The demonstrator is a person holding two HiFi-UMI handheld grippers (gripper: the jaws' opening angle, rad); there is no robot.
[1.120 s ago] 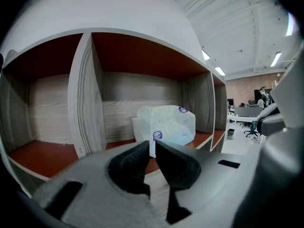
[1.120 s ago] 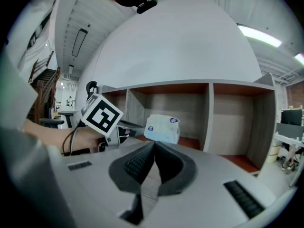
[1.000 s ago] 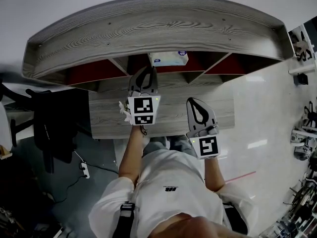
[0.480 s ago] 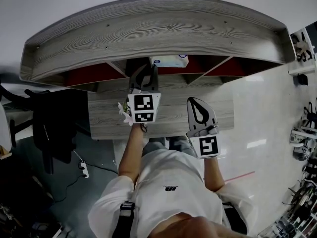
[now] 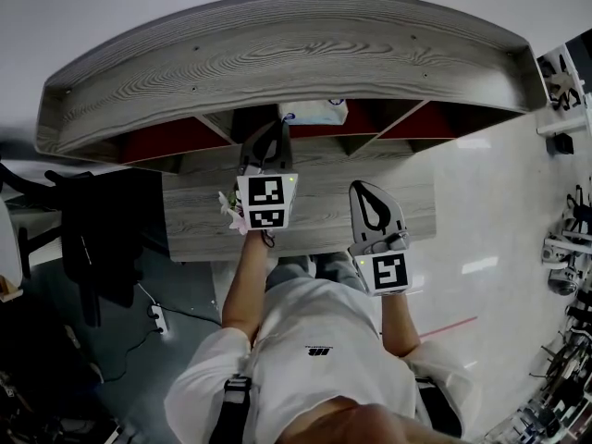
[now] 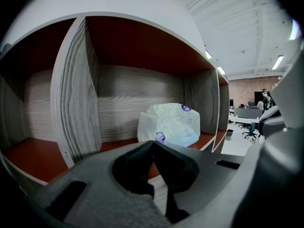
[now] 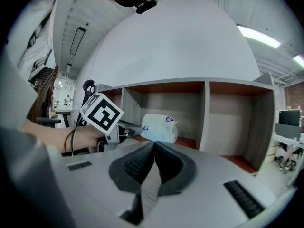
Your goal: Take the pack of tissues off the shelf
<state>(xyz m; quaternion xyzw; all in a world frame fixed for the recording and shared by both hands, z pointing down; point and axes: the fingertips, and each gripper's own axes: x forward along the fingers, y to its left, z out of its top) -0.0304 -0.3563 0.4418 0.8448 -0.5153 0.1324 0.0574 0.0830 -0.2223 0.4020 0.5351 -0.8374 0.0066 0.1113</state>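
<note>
Pack of tissues (image 5: 314,111) (image 6: 170,124) (image 7: 159,128): a soft, pale, crinkled wrapper with round blue marks, resting on the red-brown floor of a middle bay of the grey wood-grain shelf (image 5: 277,54) (image 6: 76,103) (image 7: 204,118).

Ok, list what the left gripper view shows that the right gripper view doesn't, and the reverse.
Only the left gripper view: the shelf's red floor up close, and office desks beyond its end. Only the right gripper view: the left gripper with its marker cube, pointing toward the pack of tissues. Both: that pack on the shelf, and each view's own jaws closed on nothing.
</note>
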